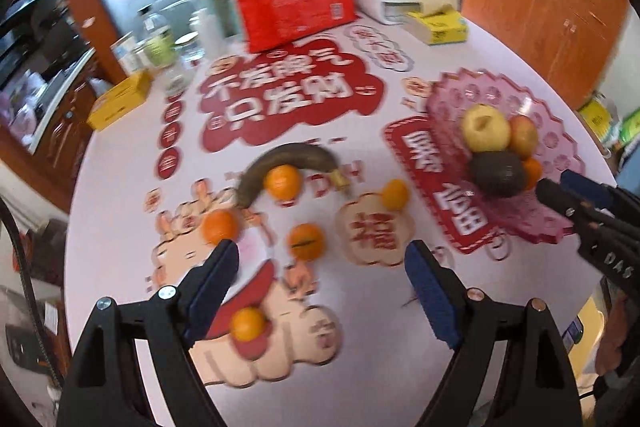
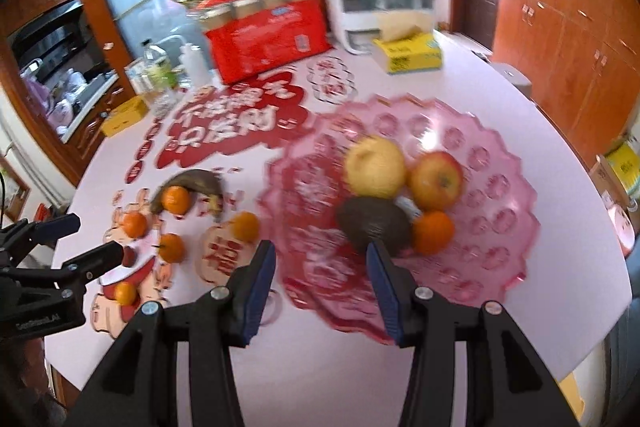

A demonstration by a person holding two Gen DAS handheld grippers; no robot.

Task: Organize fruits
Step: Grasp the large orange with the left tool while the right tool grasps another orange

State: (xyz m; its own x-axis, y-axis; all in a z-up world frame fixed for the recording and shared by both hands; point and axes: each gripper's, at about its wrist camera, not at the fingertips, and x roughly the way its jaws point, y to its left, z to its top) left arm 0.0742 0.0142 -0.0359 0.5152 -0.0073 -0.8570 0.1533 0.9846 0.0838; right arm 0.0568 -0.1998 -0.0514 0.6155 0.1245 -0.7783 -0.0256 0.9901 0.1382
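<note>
Pink translucent scalloped dish [image 2: 492,195] on the desk [image 2: 520,99], evidently the collecting point: it holds a yellow apple [image 2: 374,167], a red apple [image 2: 436,181], an avocado [image 2: 372,225] and one mandarin [image 2: 434,231]. Loose stock awaiting sorting lies left of it: five mandarins, e.g. [image 1: 306,241], and a browned banana [image 1: 280,163]. Left tool [image 1: 320,281] wide open and empty above these; right tool [image 2: 320,283] partly open, empty, over the dish's near rim.

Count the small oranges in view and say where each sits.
6. Five lie loose on the table: against the banana, right of it, centre, left, nearest. One sits on the pink plate. Others might hide behind the plate's larger fruit.
</note>
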